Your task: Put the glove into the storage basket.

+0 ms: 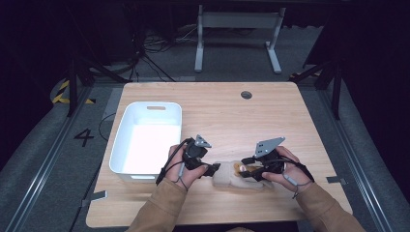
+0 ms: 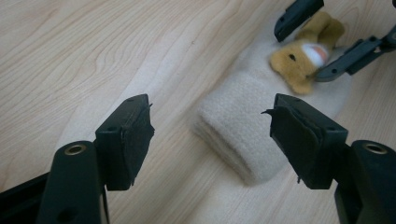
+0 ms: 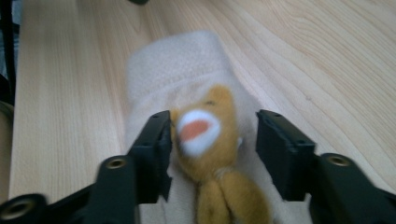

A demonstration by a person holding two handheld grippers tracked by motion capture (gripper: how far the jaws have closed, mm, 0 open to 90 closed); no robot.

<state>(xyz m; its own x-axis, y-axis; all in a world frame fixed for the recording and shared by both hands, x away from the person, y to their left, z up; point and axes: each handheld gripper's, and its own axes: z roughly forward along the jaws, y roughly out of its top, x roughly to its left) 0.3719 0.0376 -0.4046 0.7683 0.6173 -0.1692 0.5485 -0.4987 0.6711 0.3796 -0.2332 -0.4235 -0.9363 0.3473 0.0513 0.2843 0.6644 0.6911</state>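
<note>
A cream fleece sock (image 1: 227, 177) (image 2: 252, 130) (image 3: 177, 65) lies flat on the wooden table (image 1: 217, 116) near its front edge. A small tan plush animal (image 1: 238, 168) (image 2: 306, 60) (image 3: 210, 154) with a white and orange muzzle sits on the sock. My right gripper (image 1: 251, 172) (image 3: 212, 149) (image 2: 322, 42) stands open with its jaws on either side of the plush; one jaw touches it. My left gripper (image 1: 212, 170) (image 2: 210, 135) is open at the sock's cuff end, with the cuff between its jaws but not touched.
A white plastic bin (image 1: 147, 140) stands on the left part of the table, just beyond my left hand. A round cable hole (image 1: 246, 94) sits at the table's far edge. Bare wood spreads behind and to the right.
</note>
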